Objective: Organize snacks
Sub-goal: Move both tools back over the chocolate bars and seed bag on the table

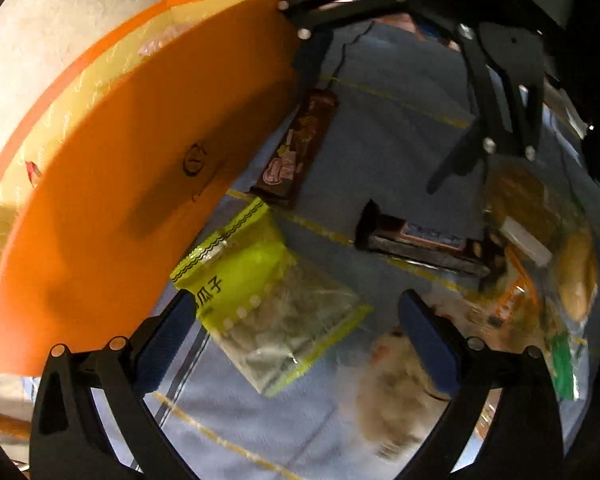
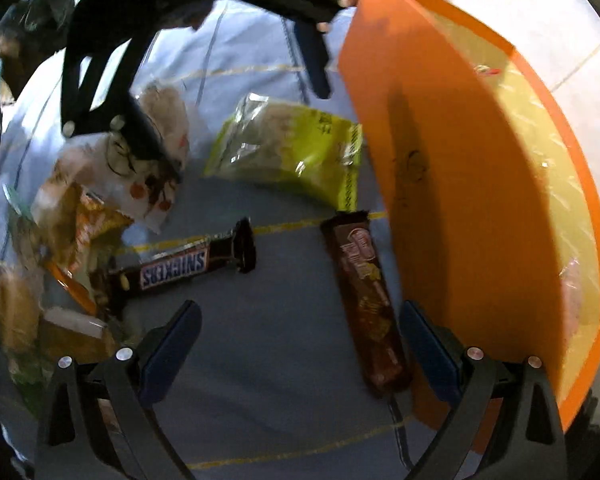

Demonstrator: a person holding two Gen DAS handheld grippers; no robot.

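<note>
A glossy yellow-green seed pouch [image 1: 260, 300] with a clear crinkled window lies flat on the pale blue cloth [image 1: 380, 152] just beside the smooth orange box [image 1: 112, 208], whose inside shows a shiny yellow film lining; a slim brown wafer bar [image 2: 366, 304] lies along the box wall, and a Snickers bar [image 2: 180, 270] lies between it and a heap of crumpled clear snack bags [image 2: 60, 248]. The left gripper [image 1: 296, 344] hangs over the pouch with its blue ribbed pads spread wide and nothing between them. The right gripper [image 2: 300, 348] is likewise spread and unladen, low over the cloth, with the wafer bar just inside its right finger.
</note>
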